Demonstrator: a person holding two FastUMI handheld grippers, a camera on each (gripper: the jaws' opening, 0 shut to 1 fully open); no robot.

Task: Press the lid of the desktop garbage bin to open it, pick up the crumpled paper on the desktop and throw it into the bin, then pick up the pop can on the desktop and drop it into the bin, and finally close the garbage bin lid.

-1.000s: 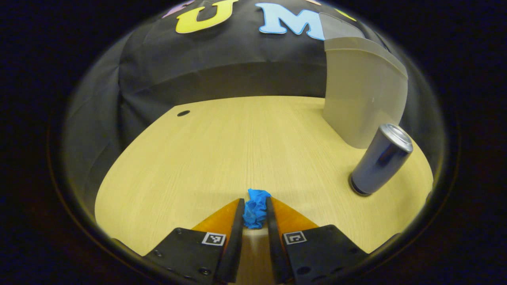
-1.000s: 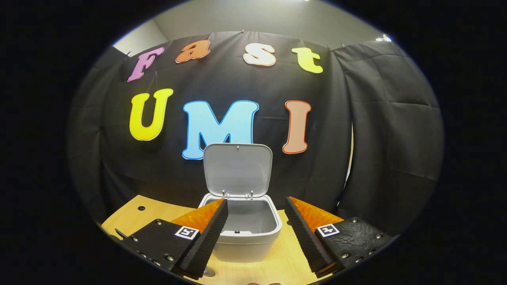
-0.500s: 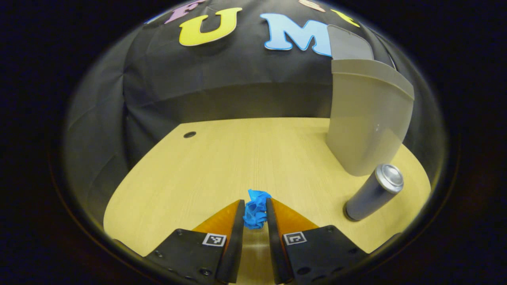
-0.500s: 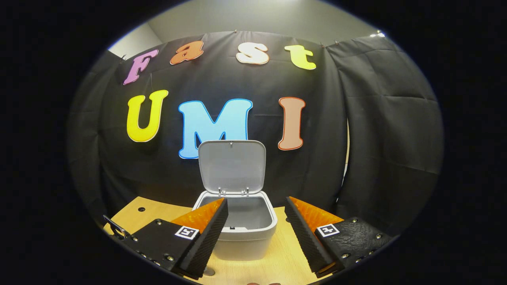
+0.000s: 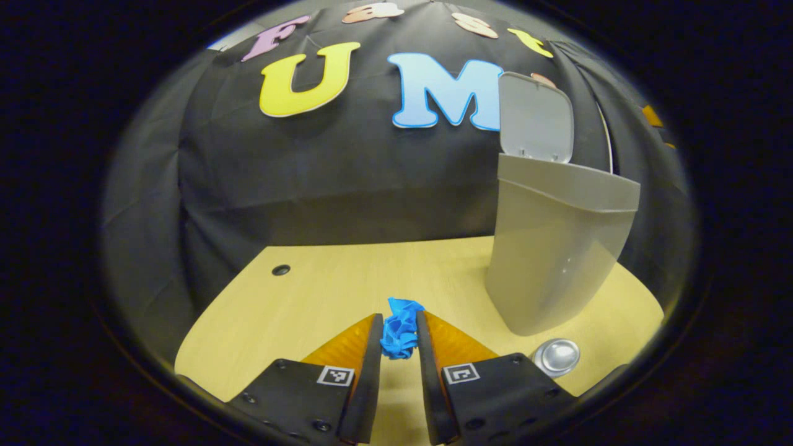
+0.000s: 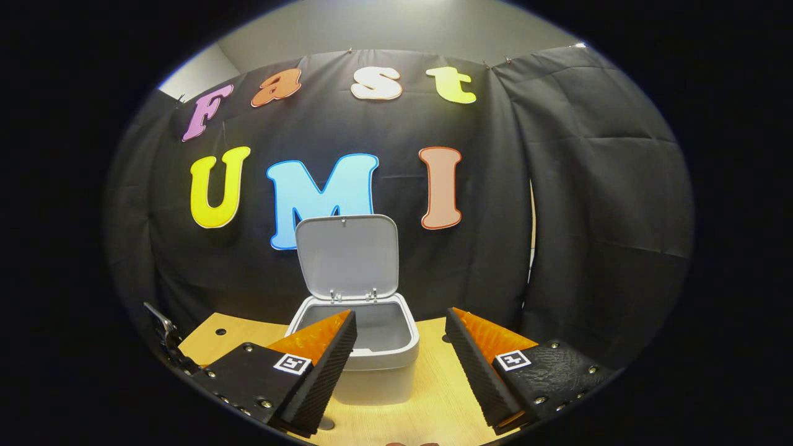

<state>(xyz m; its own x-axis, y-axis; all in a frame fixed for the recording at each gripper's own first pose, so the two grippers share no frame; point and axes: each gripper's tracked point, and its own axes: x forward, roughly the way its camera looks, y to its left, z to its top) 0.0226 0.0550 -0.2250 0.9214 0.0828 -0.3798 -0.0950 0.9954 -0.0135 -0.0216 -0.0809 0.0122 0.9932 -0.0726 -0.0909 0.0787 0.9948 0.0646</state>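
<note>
Left gripper (image 5: 399, 337) is pinched on the blue crumpled paper (image 5: 399, 328), both fingers pressing its sides; the paper's top pokes out above the tips, and its lower part is hidden between the fingers. Whether the paper is clear of the desktop (image 5: 347, 285) or touching it is hard to judge from this angle. In the left gripper view the grey garbage bin (image 5: 551, 254) stands to the right on the desk, seen from the side and bent by the fisheye, its inside hidden; the lid (image 5: 536, 118) is up behind it, and only part of the lid shows above the rim. The pop can (image 5: 556, 357) sits just beside the bin's base, low at the right; only its silver top shows, the body hidden under it and the edge of the view cutting close. A small dark hole (image 5: 280, 270) sits in the desktop far left. Right gripper (image 6: 399, 362) is spread wide with nothing between its fingers, hovering in front of the bin (image 6: 365, 347), well apart from it. In the right gripper view the lid (image 6: 347, 257) stands upright on its hinges, the bin's interior is partly visible and shadowed, contents not clear; the near-left finger covers part of the rim. A bit of dark hardware (image 6: 164, 334) shows at the far left edge, too cut off to identify.
</note>
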